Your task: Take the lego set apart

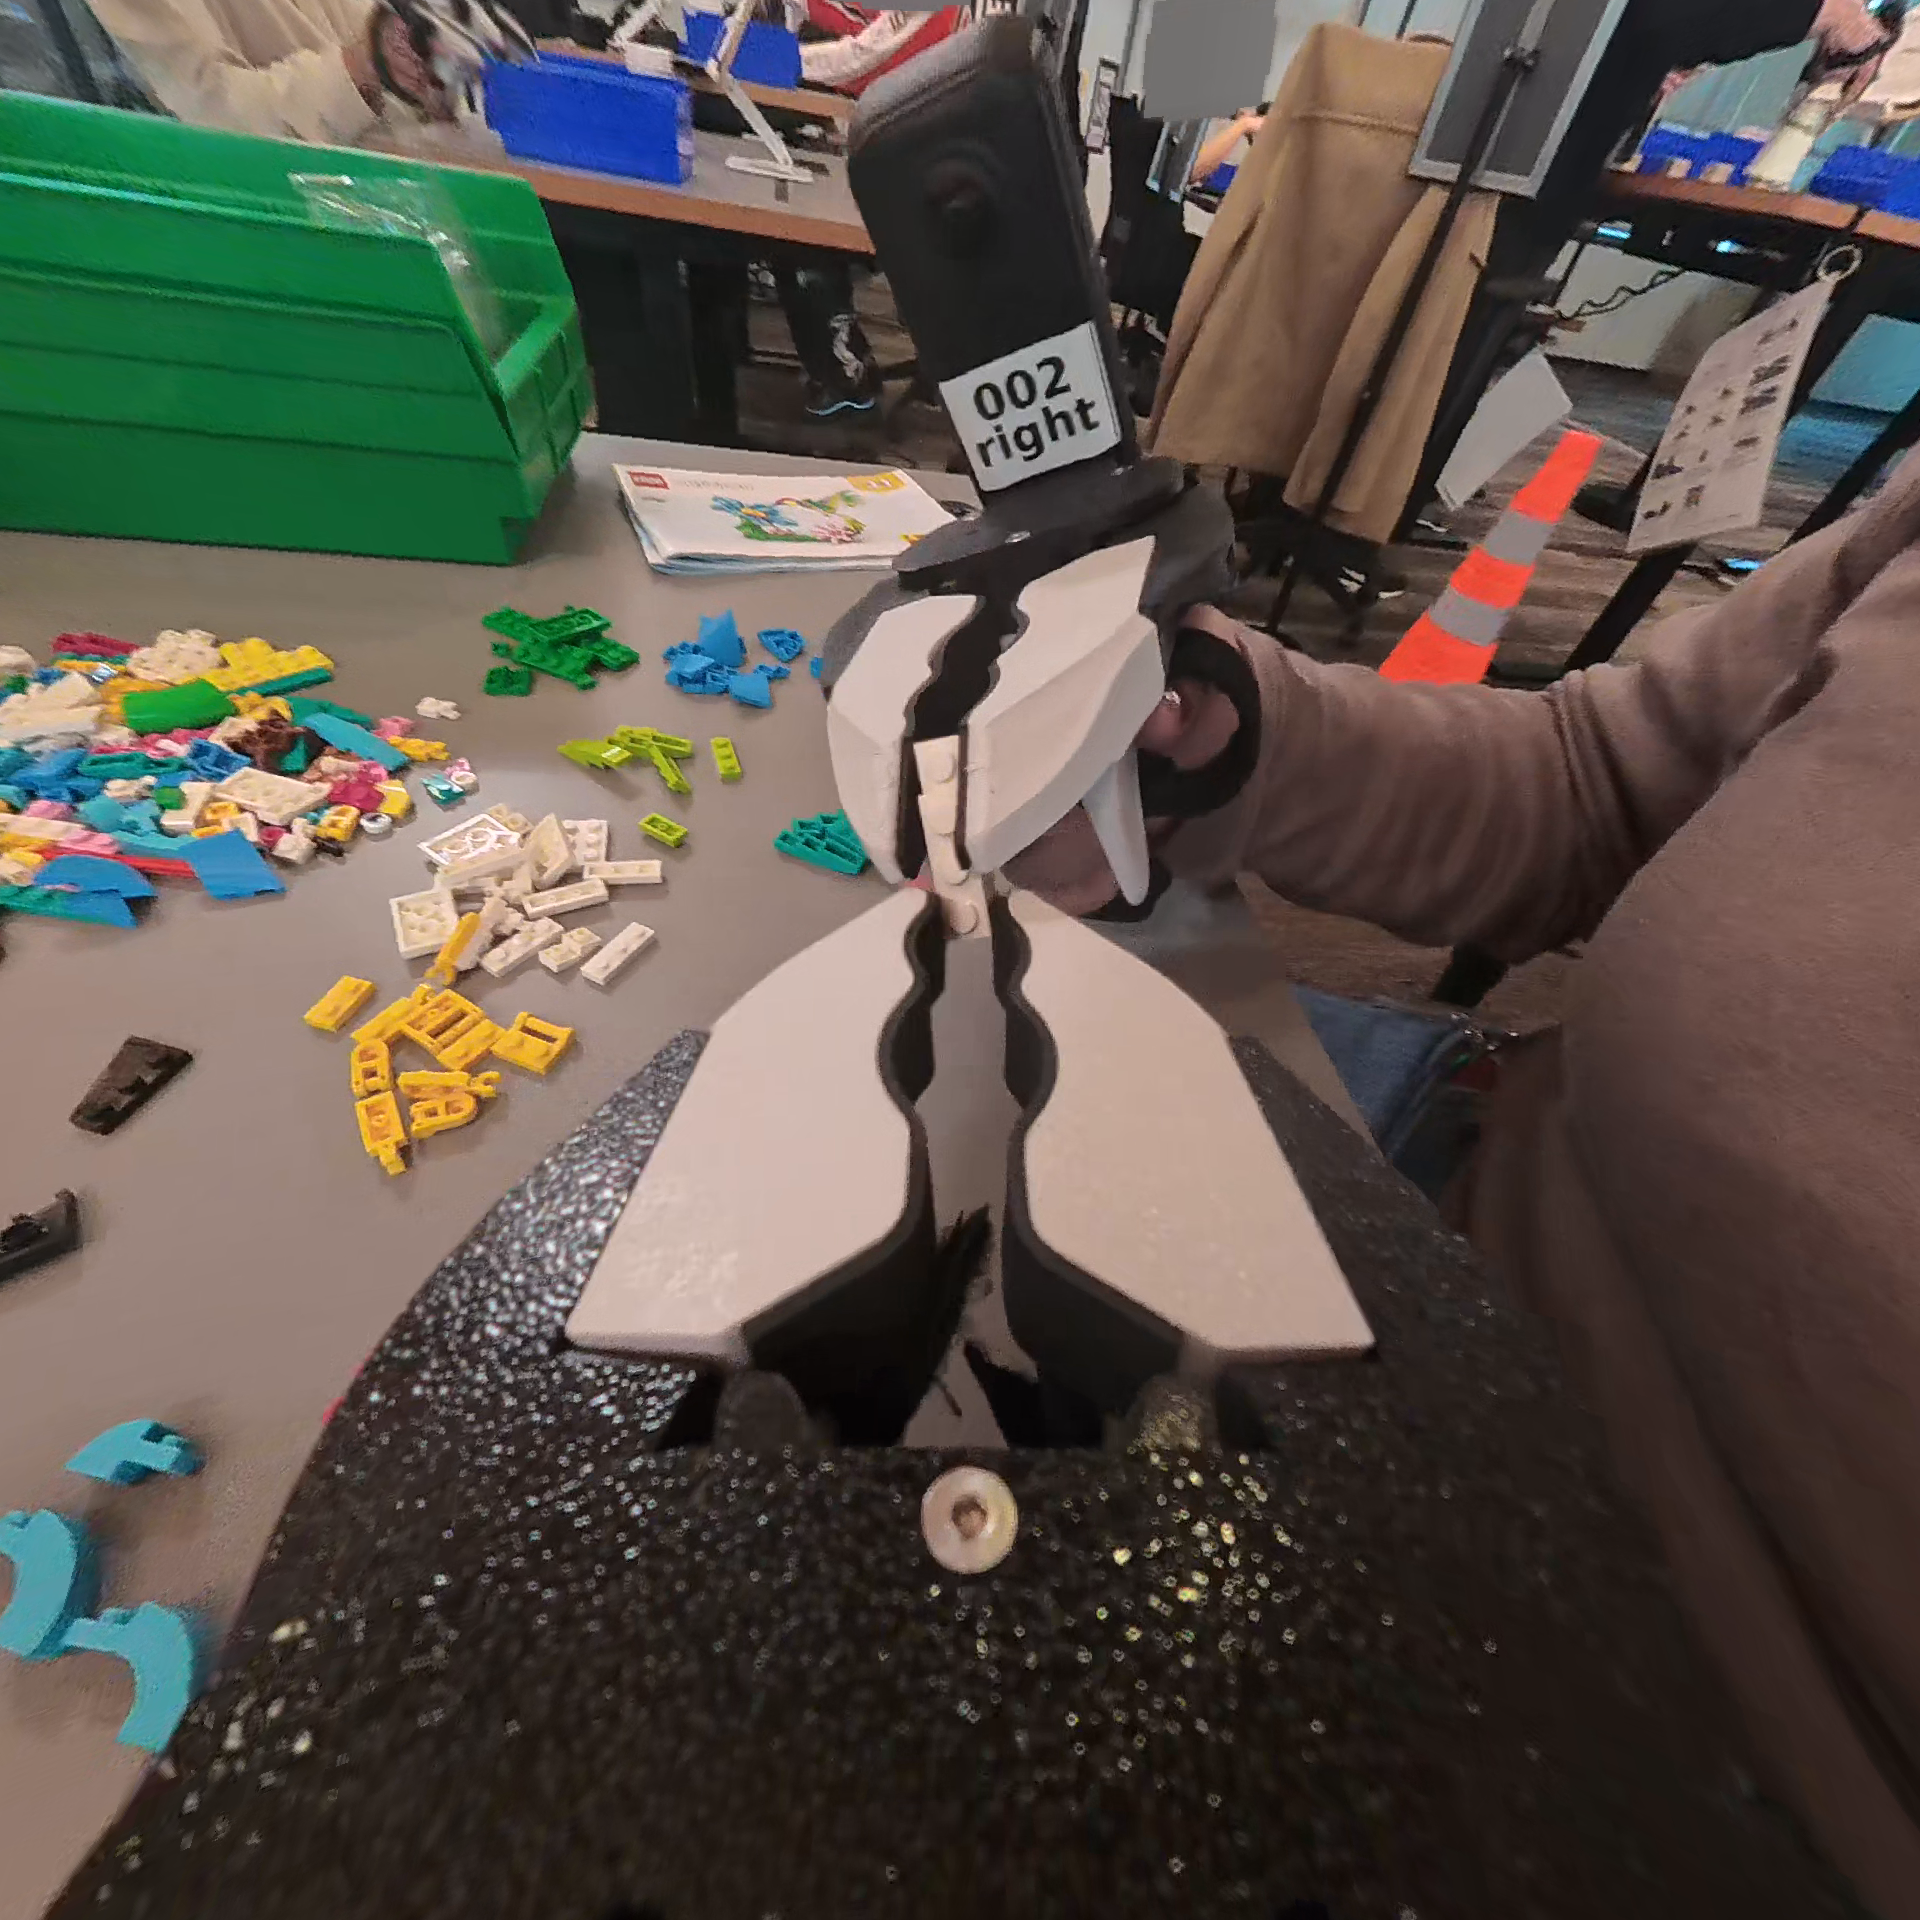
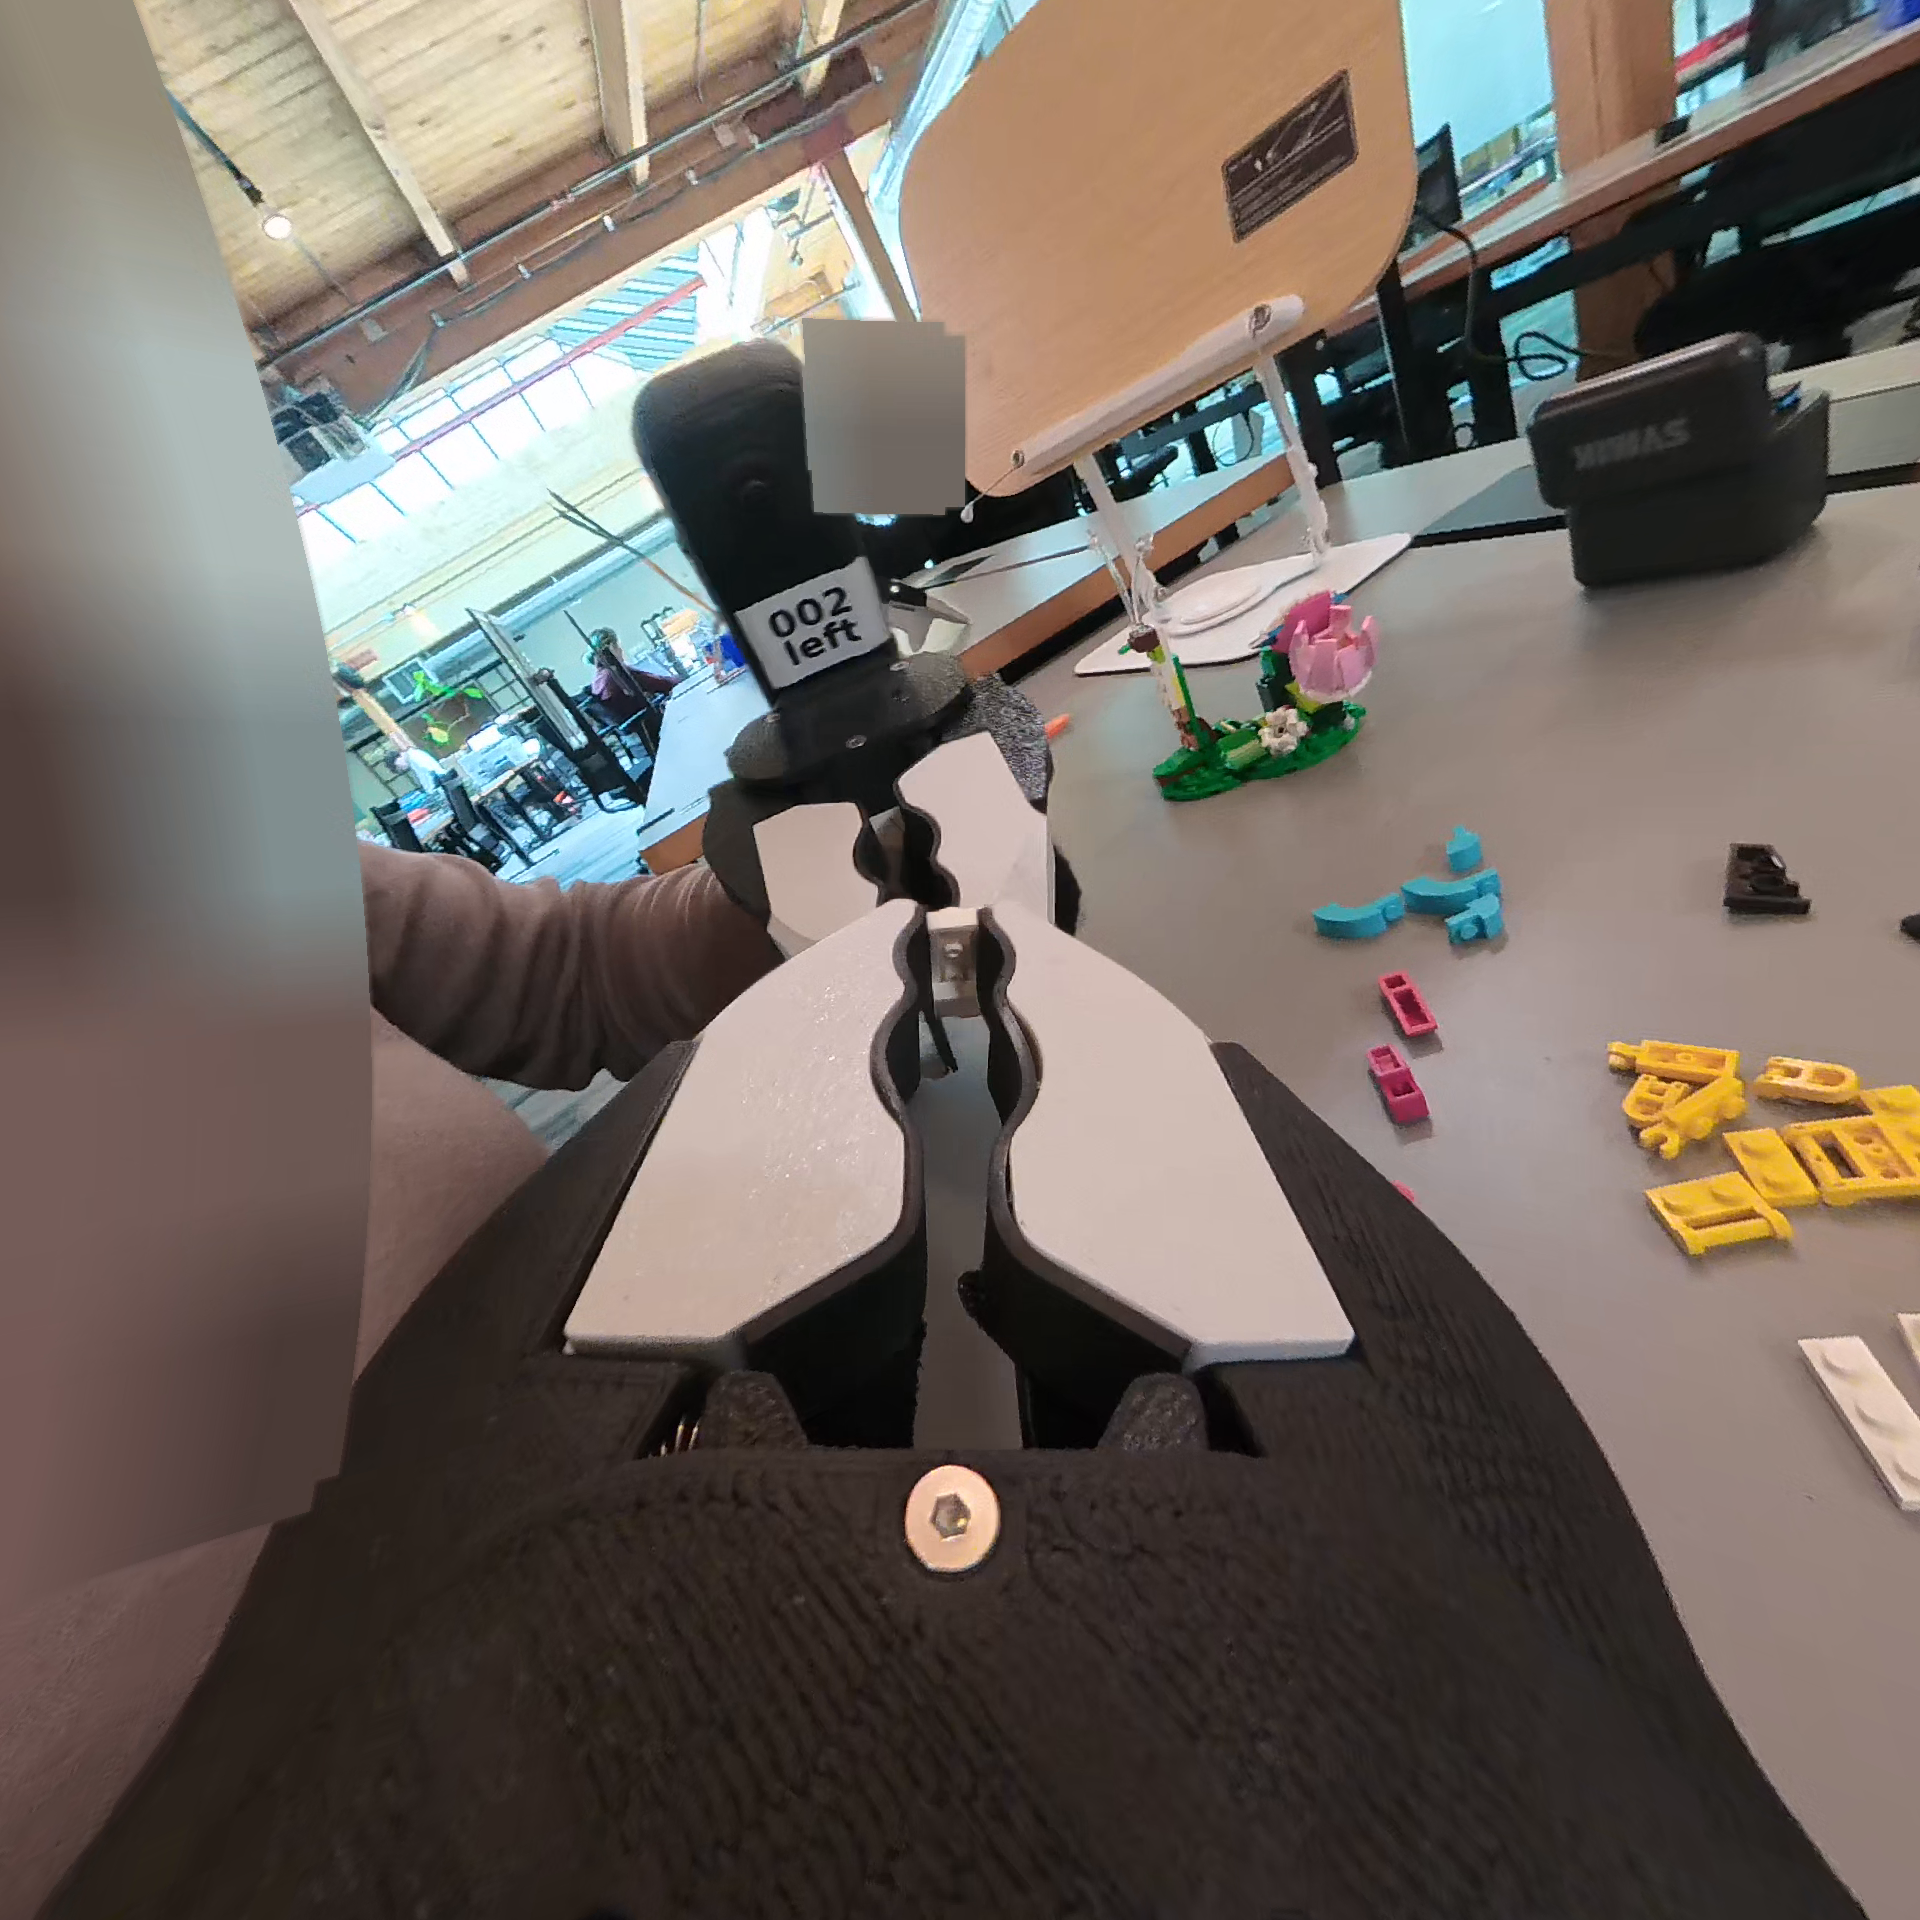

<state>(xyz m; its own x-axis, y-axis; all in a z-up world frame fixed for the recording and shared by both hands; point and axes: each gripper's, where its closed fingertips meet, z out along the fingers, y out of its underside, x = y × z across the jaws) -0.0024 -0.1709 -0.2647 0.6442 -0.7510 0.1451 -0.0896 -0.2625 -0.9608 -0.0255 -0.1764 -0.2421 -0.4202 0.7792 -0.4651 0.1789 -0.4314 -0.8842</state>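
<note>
Both grippers meet tip to tip above the table's near edge, each shut on one end of a small stack of white lego plates (image 1: 943,795). In the left wrist view my left gripper (image 1: 961,920) pinches the lower white plate, and my right gripper (image 1: 940,857) points down and holds the longer white plate above it. In the right wrist view my right gripper (image 2: 954,923) grips the white piece (image 2: 956,961), with my left gripper (image 2: 906,875) facing it just behind. A partly built flower model (image 2: 1278,707) stands on a green base farther along the table.
Loose bricks lie sorted on the grey table (image 1: 260,1195): yellow (image 1: 436,1060), white (image 1: 530,894), green (image 1: 551,644), blue (image 1: 727,660) and a mixed heap (image 1: 156,758). A green bin (image 1: 260,343) and a booklet (image 1: 769,514) sit at the back. Turquoise (image 2: 1423,899) and magenta (image 2: 1403,1049) pieces lie nearby. Both grippers' tips are close together, under 4 cm apart.
</note>
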